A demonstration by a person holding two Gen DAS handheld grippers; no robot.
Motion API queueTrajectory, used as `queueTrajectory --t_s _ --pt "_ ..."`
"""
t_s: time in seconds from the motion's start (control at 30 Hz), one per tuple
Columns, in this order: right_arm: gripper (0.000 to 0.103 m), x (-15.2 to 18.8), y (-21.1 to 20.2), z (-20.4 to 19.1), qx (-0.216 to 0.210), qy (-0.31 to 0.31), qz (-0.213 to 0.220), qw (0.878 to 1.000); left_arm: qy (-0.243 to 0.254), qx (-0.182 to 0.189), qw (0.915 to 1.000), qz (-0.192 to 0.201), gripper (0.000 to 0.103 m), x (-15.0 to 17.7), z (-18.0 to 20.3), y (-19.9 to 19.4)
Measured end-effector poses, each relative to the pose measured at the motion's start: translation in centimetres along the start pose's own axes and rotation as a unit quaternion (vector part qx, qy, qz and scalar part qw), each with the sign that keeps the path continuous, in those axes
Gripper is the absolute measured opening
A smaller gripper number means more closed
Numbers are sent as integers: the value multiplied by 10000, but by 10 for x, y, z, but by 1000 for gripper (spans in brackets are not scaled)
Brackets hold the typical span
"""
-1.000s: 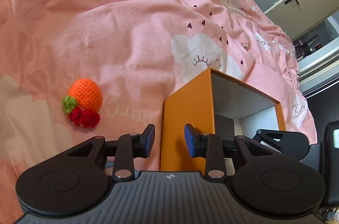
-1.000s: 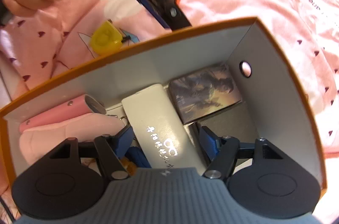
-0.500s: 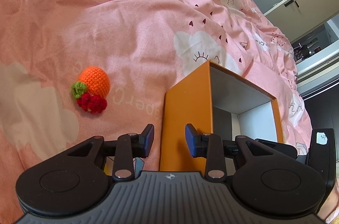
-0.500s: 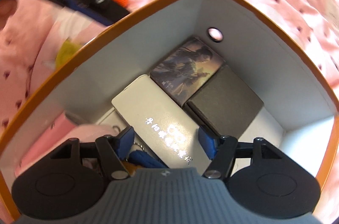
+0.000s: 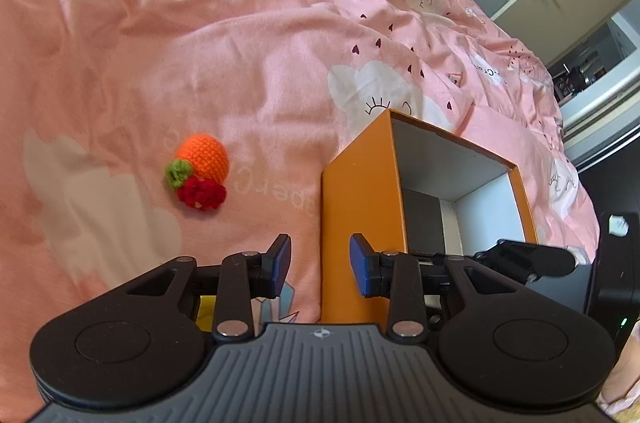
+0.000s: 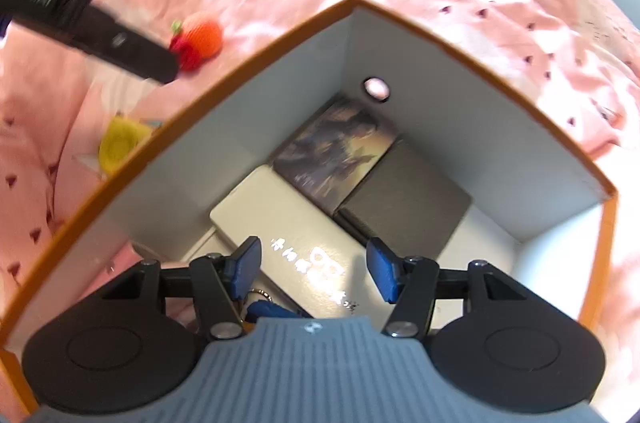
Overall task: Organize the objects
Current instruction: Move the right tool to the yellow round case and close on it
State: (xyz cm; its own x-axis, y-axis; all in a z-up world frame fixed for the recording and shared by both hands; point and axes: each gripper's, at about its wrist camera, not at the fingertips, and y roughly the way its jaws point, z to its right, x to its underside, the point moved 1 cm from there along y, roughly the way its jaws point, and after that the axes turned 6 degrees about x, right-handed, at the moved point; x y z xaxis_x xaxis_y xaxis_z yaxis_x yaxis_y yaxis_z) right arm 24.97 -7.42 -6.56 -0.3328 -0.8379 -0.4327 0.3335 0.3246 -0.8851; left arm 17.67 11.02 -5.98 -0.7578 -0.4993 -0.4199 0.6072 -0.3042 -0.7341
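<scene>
A: Left wrist view. The left gripper is seen partly open, nothing between its blue pads. Beyond it an open orange cardboard box with white inner walls stands on a pink bedspread printed with clouds and small hearts. A crocheted orange fruit with a green leaf and red berries lies on the bedspread, left of the box and apart from it.

B: Right wrist view?

A: The right gripper is held inside the box, its jaws closing; nothing is gripped. Below its pads lies a long white glossy case with printed lettering. A picture-printed flat box and a dark grey flat box lie beside it on the floor. A small yellow object, blurred, possibly plastic, is seen outside the box.
</scene>
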Motion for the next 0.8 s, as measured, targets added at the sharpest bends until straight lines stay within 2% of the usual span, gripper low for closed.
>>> queueTrajectory --t_s 0.2,0.27,0.33,0.47,0.57,0.67,0.8 --pt "53 -12 -42 -2 449 573 615 9954 369 -21 9993 111 40 -7 -3 -39" --pt "49 -20 -56 -5 468 757 868 9922 449 -135 9987 185 40 -9 -7 -51" --pt "49 -27 -66 -10 411 927 1056 9892 475 -238 9983 242 40 -11 -13 -62" --pt "47 -40 -75 -39 320 1006 1290 9860 431 -396 9977 330 40 -5 -27 -72" --pt "47 -44 -78 -71 266 1003 1388 9849 488 -634 9960 400 40 5 -35 -71" --pt "47 -45 -70 -101 46 1109 1376 9843 778 -977 9915 362 40 17 -40 -65" --pt "46 -44 -46 -132 239 1180 1289 9843 1154 -1408 9827 334 39 33 -45 -59"
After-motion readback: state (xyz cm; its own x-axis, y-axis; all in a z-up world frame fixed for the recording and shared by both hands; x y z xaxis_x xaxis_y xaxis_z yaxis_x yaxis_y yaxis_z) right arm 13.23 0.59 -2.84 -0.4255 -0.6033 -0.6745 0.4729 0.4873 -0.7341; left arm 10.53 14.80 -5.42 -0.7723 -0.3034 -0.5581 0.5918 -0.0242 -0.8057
